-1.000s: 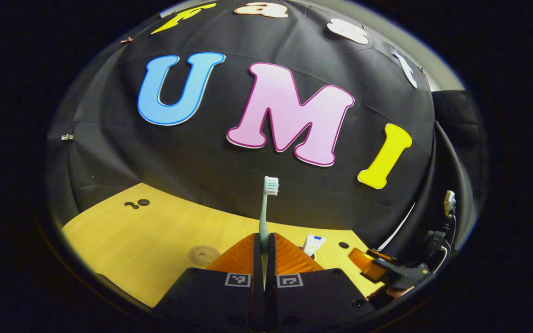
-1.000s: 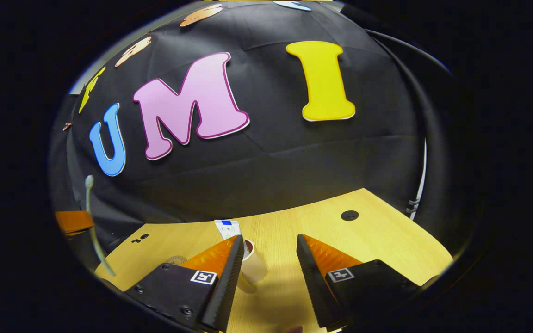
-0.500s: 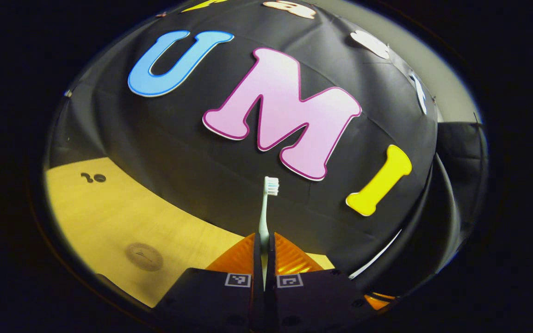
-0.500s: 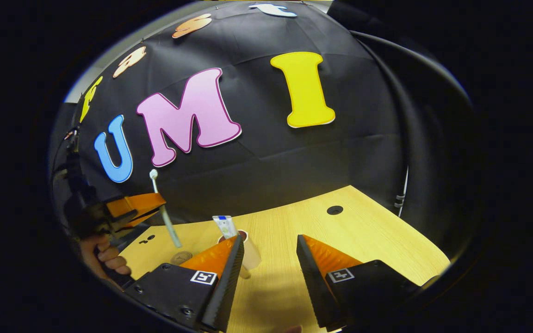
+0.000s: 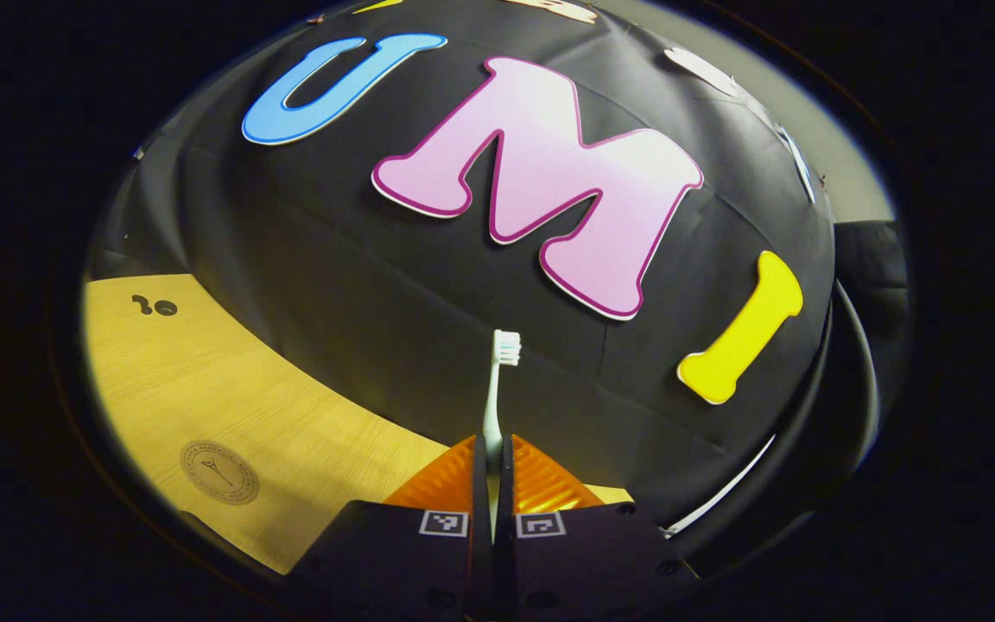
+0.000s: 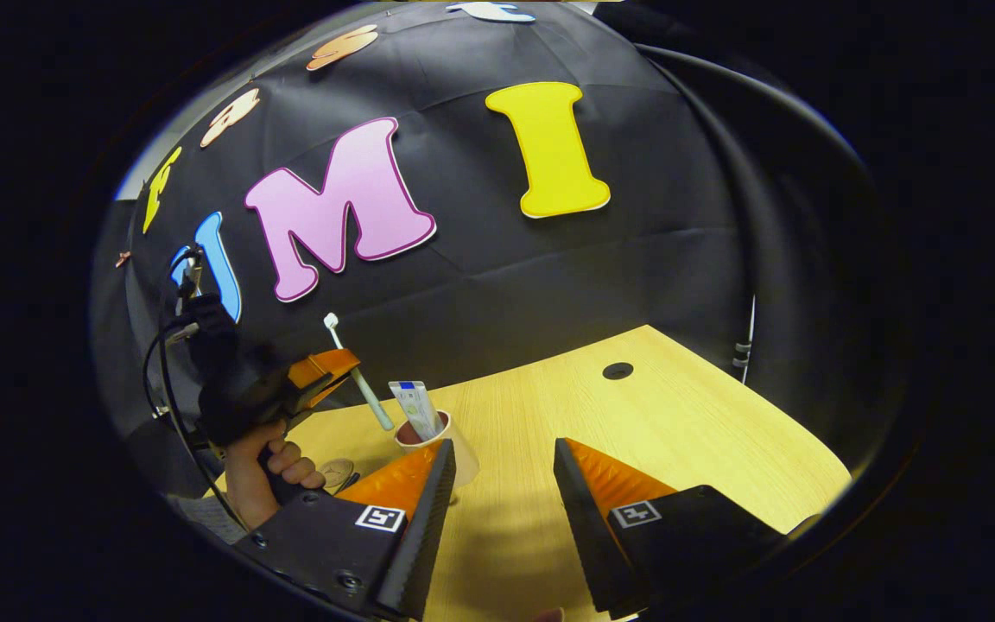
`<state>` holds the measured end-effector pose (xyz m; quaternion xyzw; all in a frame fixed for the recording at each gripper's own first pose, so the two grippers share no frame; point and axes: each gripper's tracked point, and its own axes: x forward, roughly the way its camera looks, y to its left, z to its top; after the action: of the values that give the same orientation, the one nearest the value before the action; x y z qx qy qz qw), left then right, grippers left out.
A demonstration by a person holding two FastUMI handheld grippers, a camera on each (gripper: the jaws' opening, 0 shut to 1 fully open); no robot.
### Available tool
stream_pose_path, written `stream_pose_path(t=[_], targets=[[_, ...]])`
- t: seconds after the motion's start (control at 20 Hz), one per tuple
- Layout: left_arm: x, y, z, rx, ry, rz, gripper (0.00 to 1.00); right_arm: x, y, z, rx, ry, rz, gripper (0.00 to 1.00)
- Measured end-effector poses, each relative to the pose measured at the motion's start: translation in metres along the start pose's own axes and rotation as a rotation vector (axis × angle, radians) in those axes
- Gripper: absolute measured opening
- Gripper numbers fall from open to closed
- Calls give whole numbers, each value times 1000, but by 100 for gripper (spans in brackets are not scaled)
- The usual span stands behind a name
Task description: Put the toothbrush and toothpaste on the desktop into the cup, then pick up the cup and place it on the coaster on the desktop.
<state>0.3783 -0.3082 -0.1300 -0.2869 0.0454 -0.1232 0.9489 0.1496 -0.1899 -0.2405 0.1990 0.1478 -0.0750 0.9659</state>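
In the left gripper view we are holding the left gripper (image 5: pixel 492 449) closed tight on the slim, pale green toothbrush (image 5: pixel 497 380), both ribbed fingers pressing its handle while the white bristled head is standing upright above them. The round, stamped coaster (image 5: pixel 219 472) is lying flat near the front left edge of the light wood-grain desktop (image 5: pixel 204 371). In the right gripper view we are keeping the right gripper (image 6: pixel 502 471) wide open and empty above the desktop, just beside the smooth, pale, tapered cup (image 6: pixel 441 442), where the flat white toothpaste tube (image 6: pixel 415 406) is leaning. Compared with half a second ago, the left gripper has come nearer, bringing the toothbrush's lower end close above the cup's rim. The right gripper's left finger is covering the cup's base, and the coaster there is partly hidden behind the hand (image 6: pixel 269 458).
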Motion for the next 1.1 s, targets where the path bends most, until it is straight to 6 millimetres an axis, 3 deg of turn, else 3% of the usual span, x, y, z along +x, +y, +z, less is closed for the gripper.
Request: stream_pose_path(t=[0.4, 0.7, 1.1], targets=[[13, 10, -33, -3, 32, 30, 6, 1, -6, -10, 2, 22, 4, 71], [-5, -1, -58, 61, 60, -6, 6, 1, -12, -9, 19, 21, -5, 71], [-13, 14, -80, 180, 61, 51, 7, -5, -8, -8, 5, 14, 7, 71]])
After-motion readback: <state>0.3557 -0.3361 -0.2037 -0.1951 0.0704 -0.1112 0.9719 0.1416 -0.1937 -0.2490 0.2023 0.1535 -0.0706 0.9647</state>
